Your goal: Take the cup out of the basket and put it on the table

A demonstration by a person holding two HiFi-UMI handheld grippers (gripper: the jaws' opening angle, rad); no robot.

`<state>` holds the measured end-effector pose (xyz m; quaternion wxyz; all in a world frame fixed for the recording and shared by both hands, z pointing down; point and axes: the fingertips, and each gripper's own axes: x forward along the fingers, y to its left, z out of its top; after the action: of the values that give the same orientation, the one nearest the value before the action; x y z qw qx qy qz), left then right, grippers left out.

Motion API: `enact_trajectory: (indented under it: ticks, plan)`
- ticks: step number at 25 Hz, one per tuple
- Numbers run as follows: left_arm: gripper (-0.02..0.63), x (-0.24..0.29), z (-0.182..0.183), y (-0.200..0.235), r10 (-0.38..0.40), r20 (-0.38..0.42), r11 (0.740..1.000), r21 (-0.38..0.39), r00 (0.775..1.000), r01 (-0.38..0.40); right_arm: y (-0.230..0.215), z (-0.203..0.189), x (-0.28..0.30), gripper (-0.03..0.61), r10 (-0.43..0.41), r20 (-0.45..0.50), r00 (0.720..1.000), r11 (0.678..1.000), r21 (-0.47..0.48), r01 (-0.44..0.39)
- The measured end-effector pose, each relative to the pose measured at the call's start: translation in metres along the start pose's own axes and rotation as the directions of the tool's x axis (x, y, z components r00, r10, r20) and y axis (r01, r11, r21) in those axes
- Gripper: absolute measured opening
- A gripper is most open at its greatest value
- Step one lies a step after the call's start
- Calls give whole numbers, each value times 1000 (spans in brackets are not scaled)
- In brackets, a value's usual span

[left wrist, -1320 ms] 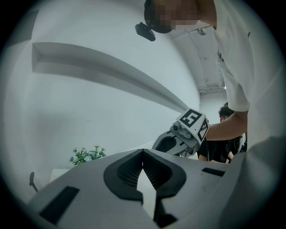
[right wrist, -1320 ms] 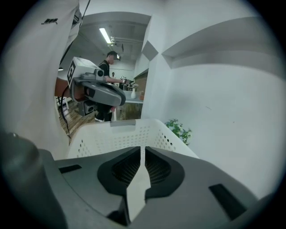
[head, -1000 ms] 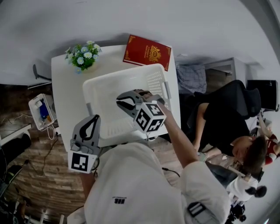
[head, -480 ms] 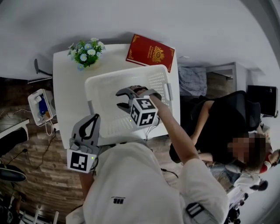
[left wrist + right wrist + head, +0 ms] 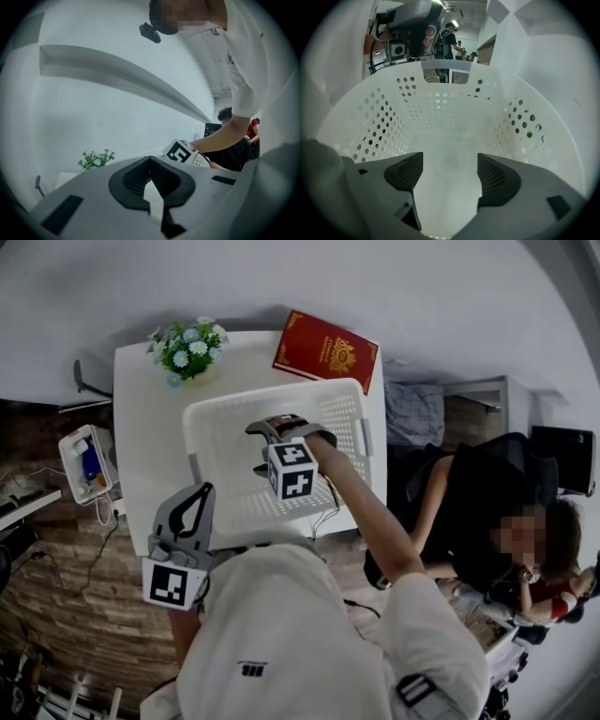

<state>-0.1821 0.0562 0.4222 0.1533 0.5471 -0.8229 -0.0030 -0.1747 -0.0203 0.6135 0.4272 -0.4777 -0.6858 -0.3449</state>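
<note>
The right gripper (image 5: pixel 450 173) hangs inside the white perforated plastic basket (image 5: pixel 244 397), its fingers opening with only basket floor between them. The left gripper (image 5: pixel 151 176) (by the white counter's (image 5: pixel 150 446) near edge) has its fingers pressed together, empty. The basket's long axis runs toward the counter's left and right edges. I cannot tell where the cup is.

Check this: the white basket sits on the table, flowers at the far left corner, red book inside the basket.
The book is wrong: the red book lies on the table at its far right corner, beyond the white basket's rim, not inside it. The head view shows this. The rest holds.
</note>
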Motion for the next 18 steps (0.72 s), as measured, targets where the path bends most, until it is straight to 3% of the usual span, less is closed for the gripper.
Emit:
enact_trajectory:
  ticks: [9, 18]
  plan:
    - [9, 0, -2, 2, 7, -9, 1000, -3, 1000, -7, -2, -12, 29, 391, 29, -75, 997, 998, -55, -33]
    - [9, 0, -5, 4, 12, -16, 1000, -8, 1000, -12, 2, -21, 54, 402, 70, -121, 990, 994, -73, -79]
